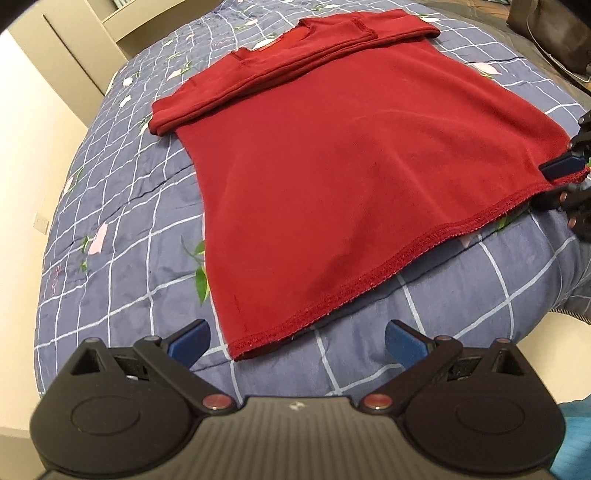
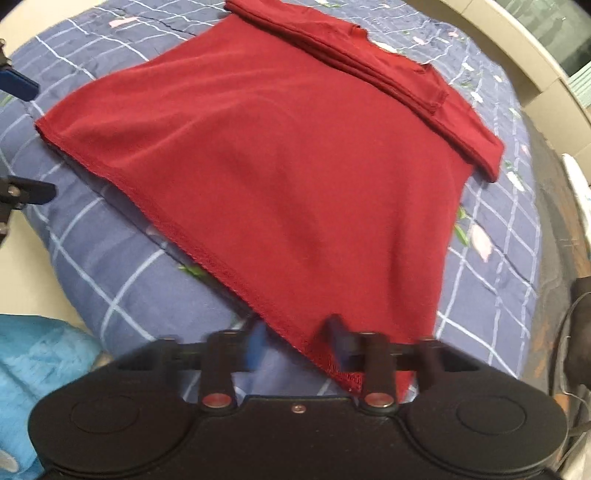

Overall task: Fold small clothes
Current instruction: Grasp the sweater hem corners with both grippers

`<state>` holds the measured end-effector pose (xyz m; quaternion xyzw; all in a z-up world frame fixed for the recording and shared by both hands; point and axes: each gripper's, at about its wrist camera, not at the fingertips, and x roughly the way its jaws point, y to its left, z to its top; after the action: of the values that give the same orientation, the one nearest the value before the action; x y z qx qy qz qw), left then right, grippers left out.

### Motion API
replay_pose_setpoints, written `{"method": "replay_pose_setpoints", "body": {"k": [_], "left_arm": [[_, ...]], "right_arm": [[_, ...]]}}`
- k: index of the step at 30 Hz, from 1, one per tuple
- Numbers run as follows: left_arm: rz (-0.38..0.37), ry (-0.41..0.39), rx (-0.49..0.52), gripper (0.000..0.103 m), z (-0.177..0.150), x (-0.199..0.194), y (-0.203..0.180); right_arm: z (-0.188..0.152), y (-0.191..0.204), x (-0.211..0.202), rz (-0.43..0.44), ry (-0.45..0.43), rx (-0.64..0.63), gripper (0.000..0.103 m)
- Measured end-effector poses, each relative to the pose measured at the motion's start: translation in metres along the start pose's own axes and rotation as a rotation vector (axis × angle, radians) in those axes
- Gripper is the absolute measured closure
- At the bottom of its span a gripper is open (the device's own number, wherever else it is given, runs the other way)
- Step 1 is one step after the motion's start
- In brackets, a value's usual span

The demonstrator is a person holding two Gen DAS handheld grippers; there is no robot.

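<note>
A red shirt (image 1: pixel 351 177) lies flat on the bed, its sleeves folded in across the far collar end; it also shows in the right wrist view (image 2: pixel 295 177). My left gripper (image 1: pixel 297 341) is open, just short of the near left hem corner, touching nothing. My right gripper (image 2: pixel 299 350) sits around the right hem corner, its blue fingers blurred and partly closed on either side of the cloth. It shows in the left wrist view (image 1: pixel 563 173) with one blue finger over the hem corner. The left gripper shows at the edge of the right wrist view (image 2: pixel 22 140).
The bed has a blue checked quilt (image 1: pixel 122 236) with a flower print. A cream wall and cabinet (image 1: pixel 48 59) stand left of the bed. A dark bag (image 1: pixel 554 29) lies at the far right. A light blue cloth (image 2: pixel 40 362) lies below the bed edge.
</note>
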<state>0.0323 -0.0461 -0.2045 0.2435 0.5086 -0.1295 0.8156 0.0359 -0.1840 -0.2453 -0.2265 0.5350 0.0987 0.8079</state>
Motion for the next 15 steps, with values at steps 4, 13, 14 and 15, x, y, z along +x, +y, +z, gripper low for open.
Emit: {"method": "replay_pose_setpoints", "body": {"k": [4, 13, 14, 15], "left_arm": [[-0.018, -0.016, 0.015, 0.0, 0.004, 0.003, -0.005], [-0.009, -0.006, 0.058, 0.0, 0.01, 0.022, -0.03], [0.0, -0.006, 0.057, 0.0, 0.011, 0.023, -0.031], [0.004, -0.003, 0.056, 0.0, 0.012, 0.023, -0.031]], "right_arm": [[0.007, -0.008, -0.014, 0.028, -0.029, 0.026, 0.095], [0.032, -0.051, -0.055, 0.142, -0.074, 0.171, 0.097], [0.035, -0.054, -0.057, 0.149, -0.078, 0.173, 0.097], [0.037, -0.056, -0.06, 0.155, -0.082, 0.173, 0.097]]}}
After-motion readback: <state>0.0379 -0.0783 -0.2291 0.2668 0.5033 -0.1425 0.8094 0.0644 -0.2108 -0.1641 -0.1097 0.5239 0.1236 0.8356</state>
